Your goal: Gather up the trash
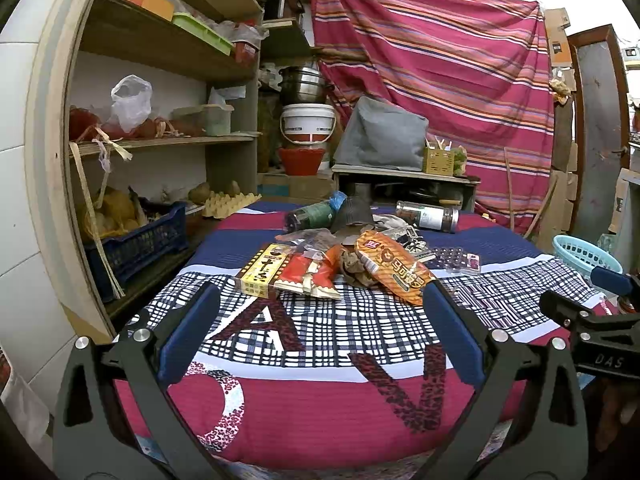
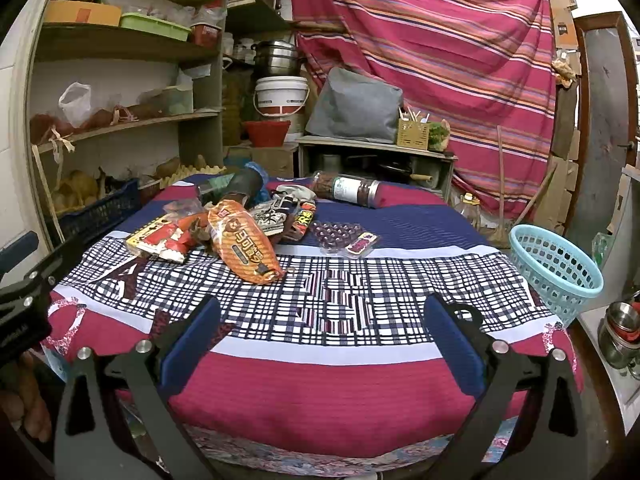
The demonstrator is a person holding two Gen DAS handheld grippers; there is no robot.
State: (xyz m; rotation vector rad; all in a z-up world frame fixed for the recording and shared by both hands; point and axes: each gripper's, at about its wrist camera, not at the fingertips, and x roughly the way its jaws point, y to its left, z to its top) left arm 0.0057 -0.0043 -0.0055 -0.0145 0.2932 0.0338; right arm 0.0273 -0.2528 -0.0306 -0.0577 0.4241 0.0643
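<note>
- Over the near edge of the cloth-covered bench, the left gripper is held level, pointing forward along the cloth, its jaws spread wide with nothing between them.
- Just ahead of those jaws lies the trash pile: a yellow box toward the left finger, a red wrapper beside it at the middle, and an orange snack bag whose near end lies close to the right finger's tip.
- Behind the pile, further from the jaws, a dark green bottle and a clear jar lie on their sides.
- Beside it on the right, the right gripper is held at about the same height, also level and forward, jaws wide and empty.
- Ahead of the right jaws and off to their left sits the same orange snack bag; straight ahead, well apart from the fingertips, lies a clear blister tray with a small pink-labelled card touching it.
- To the right of the right jaws, past the bench's edge, stands a light blue basket, upright with its mouth open.
- Part of a hand shows at the lower left of the right wrist view, under the black body of the left gripper.
- Each wrist view catches the other gripper at its edge, so the two are held side by side, apart from one another.
</note>
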